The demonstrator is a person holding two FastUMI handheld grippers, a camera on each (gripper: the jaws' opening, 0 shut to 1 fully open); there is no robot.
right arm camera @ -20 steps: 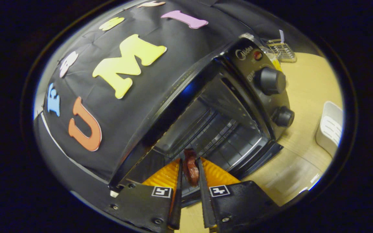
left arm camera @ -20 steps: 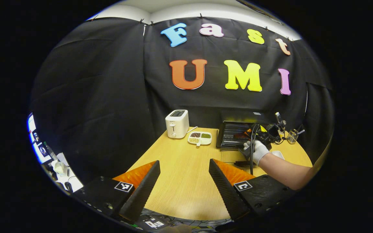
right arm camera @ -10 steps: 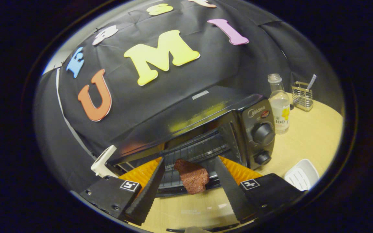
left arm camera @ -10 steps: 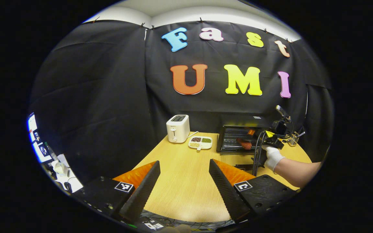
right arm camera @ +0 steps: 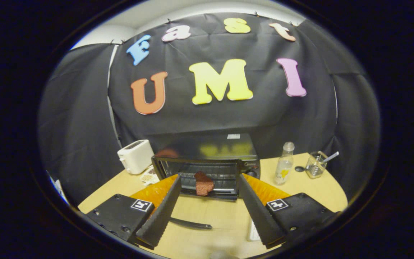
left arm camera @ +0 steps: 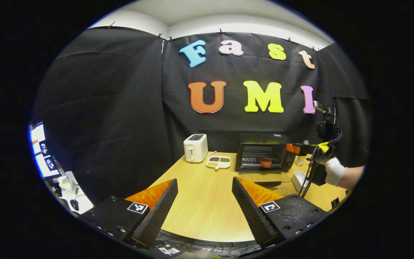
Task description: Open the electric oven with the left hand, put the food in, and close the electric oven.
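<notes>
The oven (right arm camera: pixel 207 169) stands at the back of the table (right arm camera: pixel 314 190) with its door (right arm camera: pixel 207 212) dropped flat in front, and the food (right arm camera: pixel 203 183), a reddish-brown slab, lies on the rack inside the oven's mouth. Your right gripper (right arm camera: pixel 208 203) points straight at the oven from in front of the door, level, its fingers spread wide with nothing between them. Your left gripper (left arm camera: pixel 205 205) sits well back from the oven over the near table edge, fingers also spread and empty.

The left gripper view catches your gloved right hand (left arm camera: pixel 332 171) raised to the right of the oven, cables hanging from its gripper. The right gripper view shows a clear bottle (right arm camera: pixel 284 163) and a wire basket (right arm camera: pixel 314 165) right of the oven.

A white toaster (left arm camera: pixel 195 147) and a divided dish (left arm camera: pixel 218 162) sit left of the oven on the pale wooden table.
</notes>
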